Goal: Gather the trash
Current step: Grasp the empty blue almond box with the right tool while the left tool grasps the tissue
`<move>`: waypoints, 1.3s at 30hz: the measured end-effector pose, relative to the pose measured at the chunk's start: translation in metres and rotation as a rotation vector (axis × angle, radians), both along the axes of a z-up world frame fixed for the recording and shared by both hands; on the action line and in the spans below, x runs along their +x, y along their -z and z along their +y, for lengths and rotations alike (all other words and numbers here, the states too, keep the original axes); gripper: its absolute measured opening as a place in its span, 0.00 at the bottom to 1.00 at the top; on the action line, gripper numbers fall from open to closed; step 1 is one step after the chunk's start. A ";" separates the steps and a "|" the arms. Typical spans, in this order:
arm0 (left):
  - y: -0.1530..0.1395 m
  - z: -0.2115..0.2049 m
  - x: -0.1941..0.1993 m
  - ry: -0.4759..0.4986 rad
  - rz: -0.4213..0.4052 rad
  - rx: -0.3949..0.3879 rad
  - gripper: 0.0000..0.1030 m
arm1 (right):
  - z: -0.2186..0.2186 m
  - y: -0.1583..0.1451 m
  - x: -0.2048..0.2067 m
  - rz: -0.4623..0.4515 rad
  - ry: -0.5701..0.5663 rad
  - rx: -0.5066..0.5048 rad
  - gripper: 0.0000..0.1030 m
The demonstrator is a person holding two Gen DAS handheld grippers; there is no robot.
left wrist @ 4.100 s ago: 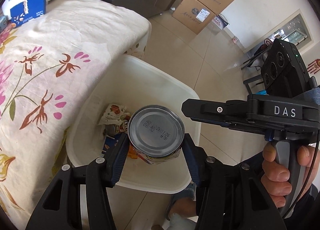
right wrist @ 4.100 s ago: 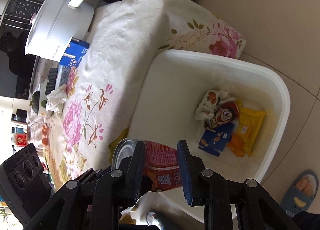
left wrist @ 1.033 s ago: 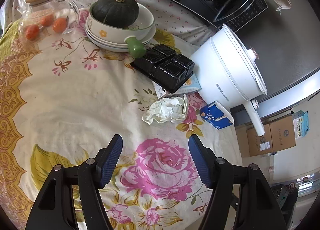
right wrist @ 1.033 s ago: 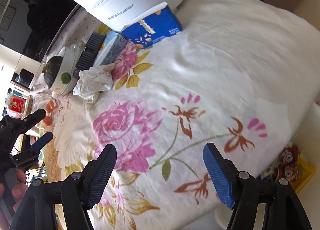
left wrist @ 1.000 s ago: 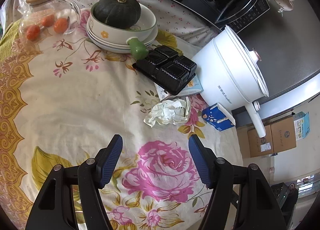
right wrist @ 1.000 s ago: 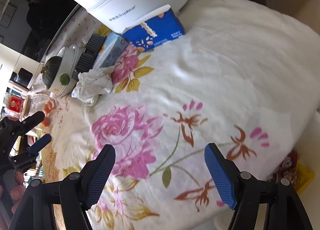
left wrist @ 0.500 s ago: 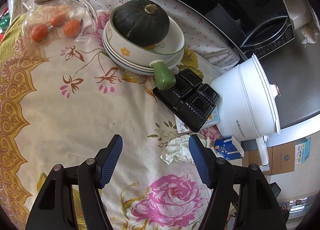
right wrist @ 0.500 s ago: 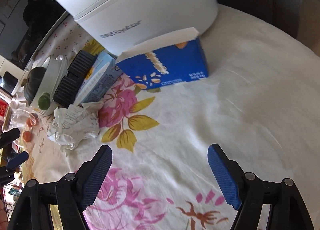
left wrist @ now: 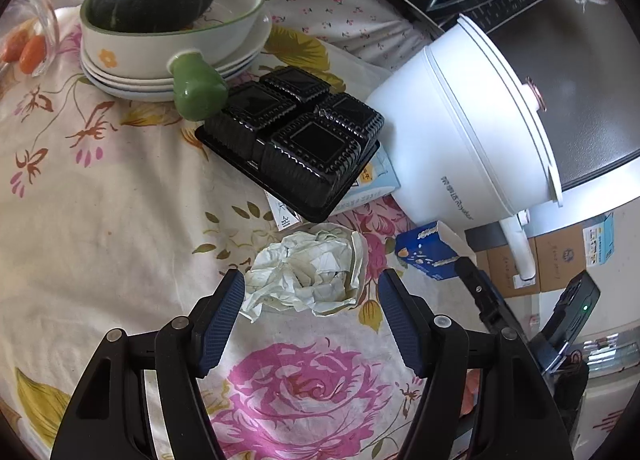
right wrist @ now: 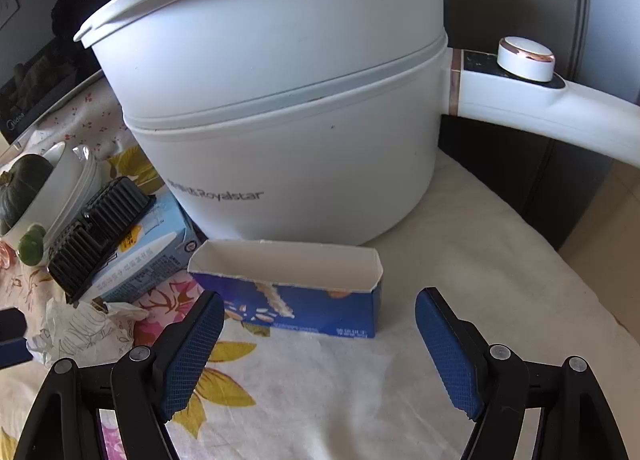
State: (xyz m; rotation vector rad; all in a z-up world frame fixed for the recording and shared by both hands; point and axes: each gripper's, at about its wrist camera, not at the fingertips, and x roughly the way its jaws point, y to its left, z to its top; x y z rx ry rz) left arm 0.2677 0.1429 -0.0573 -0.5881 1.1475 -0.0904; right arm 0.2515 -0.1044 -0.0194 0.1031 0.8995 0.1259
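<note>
I have both claws spread wide and empty, each lined up on its own piece of trash. My left gripper [left wrist: 312,320] hangs over the crumpled paper wad [left wrist: 310,274], which lies on the flowered tablecloth [left wrist: 100,200] just in front of the white Royalstar electric pot [left wrist: 468,132]; the blue pads flank the wad without touching it. My right gripper [right wrist: 320,344] faces the torn-open blue carton [right wrist: 304,300], which sits on the cloth right against the foot of that pot, slightly beyond the fingertips and not yet between them.

So neither item is collected yet. As I judge it, two pickups and two drops are left at least. The black plastic tray [left wrist: 296,140], lying on a pale blue box [left wrist: 372,188] to the left of the pot, may count as trash too, though I cannot say. The bin is not in sight from here.
</note>
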 end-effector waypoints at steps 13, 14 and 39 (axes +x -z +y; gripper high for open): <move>0.024 -0.022 0.025 0.046 0.046 0.108 0.70 | 0.020 0.031 0.041 0.012 -0.208 -0.047 0.88; 0.024 -0.023 0.025 0.046 0.040 0.109 0.69 | 0.021 0.034 0.042 0.019 -0.201 -0.049 0.88; -0.088 0.012 -0.056 -0.008 -0.189 -0.104 0.24 | 0.038 -0.083 -0.083 -0.106 -0.281 -0.080 0.24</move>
